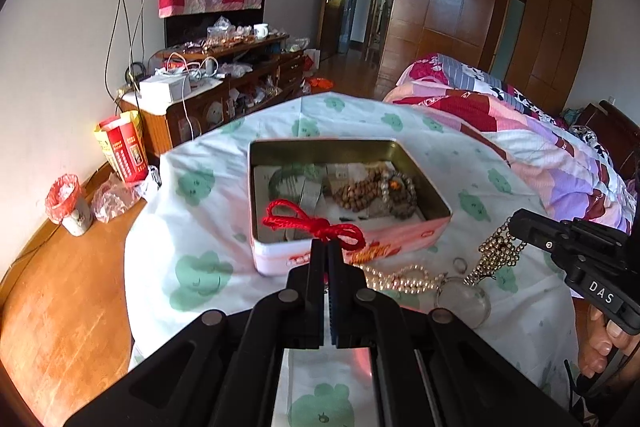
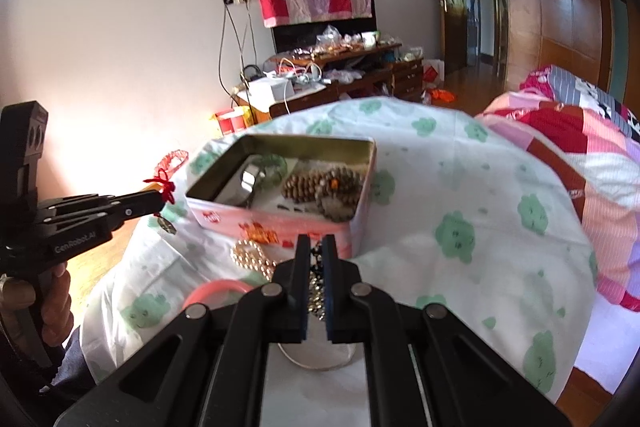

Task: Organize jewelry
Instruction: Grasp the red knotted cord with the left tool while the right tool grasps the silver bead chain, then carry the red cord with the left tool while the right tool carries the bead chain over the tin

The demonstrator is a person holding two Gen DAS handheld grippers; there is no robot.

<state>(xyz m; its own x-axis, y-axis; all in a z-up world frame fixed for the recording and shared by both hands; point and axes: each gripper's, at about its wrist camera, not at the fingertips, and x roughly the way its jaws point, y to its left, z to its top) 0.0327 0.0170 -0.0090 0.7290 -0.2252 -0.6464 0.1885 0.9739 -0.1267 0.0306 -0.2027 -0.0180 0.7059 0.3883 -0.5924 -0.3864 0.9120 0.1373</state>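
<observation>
An open pink tin (image 1: 276, 261) stands on a cloth with green prints and holds wooden bead strands (image 1: 360, 193) and a green bangle (image 1: 286, 179). My left gripper (image 1: 327, 245) is shut on a knotted red cord (image 1: 312, 223), lifted just in front of the tin. In the right wrist view a small pendant (image 2: 166, 225) dangles from that cord (image 2: 166, 183) under the left gripper (image 2: 160, 201). My right gripper (image 2: 316, 241) is shut on a gold bead chain (image 2: 316, 291) that hangs below it. The left wrist view shows this chain (image 1: 496, 253) hanging from the right gripper (image 1: 514, 221).
A pearl strand (image 1: 400, 281), a small ring (image 1: 460, 265) and a round glass piece (image 1: 466, 301) lie on the cloth in front of the tin. A pink bangle (image 2: 216, 291) lies near them. A quilted bed (image 1: 520, 123) is to the right, a cluttered cabinet (image 1: 224, 87) behind.
</observation>
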